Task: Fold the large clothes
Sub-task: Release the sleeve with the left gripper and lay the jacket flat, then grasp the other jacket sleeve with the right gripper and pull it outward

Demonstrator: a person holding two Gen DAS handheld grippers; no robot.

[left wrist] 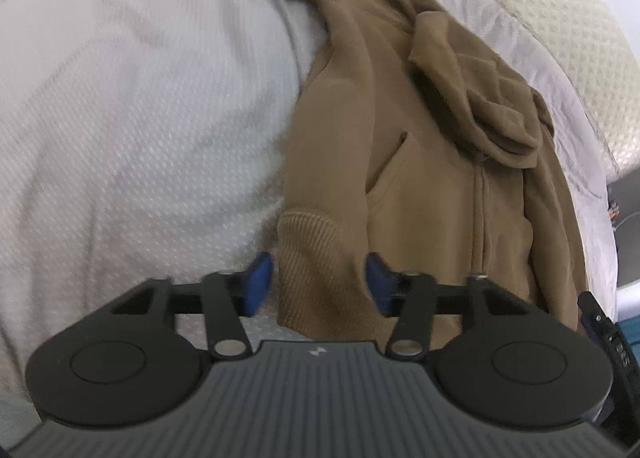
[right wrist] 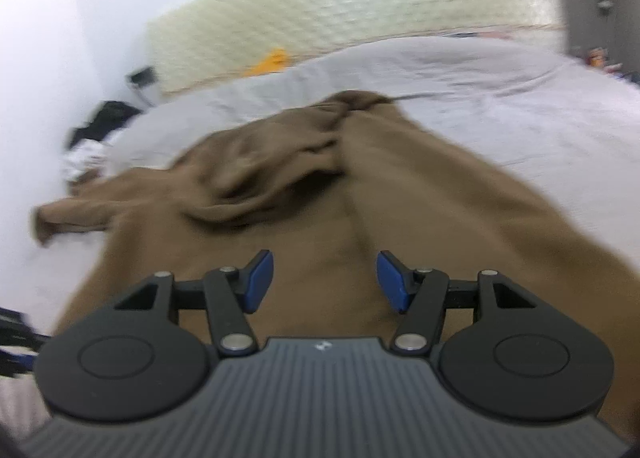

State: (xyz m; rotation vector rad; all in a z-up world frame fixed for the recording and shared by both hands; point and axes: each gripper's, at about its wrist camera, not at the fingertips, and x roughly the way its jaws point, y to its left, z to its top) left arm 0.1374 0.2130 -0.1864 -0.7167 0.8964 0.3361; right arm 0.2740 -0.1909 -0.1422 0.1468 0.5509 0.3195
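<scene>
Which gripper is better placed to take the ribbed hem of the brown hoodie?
Probably the left gripper: its open jaws frame the ribbed hem of the hoodie. The right gripper is open above plain fabric.

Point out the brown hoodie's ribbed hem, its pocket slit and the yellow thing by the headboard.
ribbed hem (left wrist: 316, 258), left wrist view, ribbing between the tongs.
pocket slit (left wrist: 386, 162), left wrist view, mid-opening.
yellow thing (right wrist: 270, 61), right wrist view, its centre.

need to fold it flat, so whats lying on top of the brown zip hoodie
Its own bunched hood and a sleeve lie across the brown zip hoodie. Nothing else shows on top. What the folds hide cannot be seen.
</scene>
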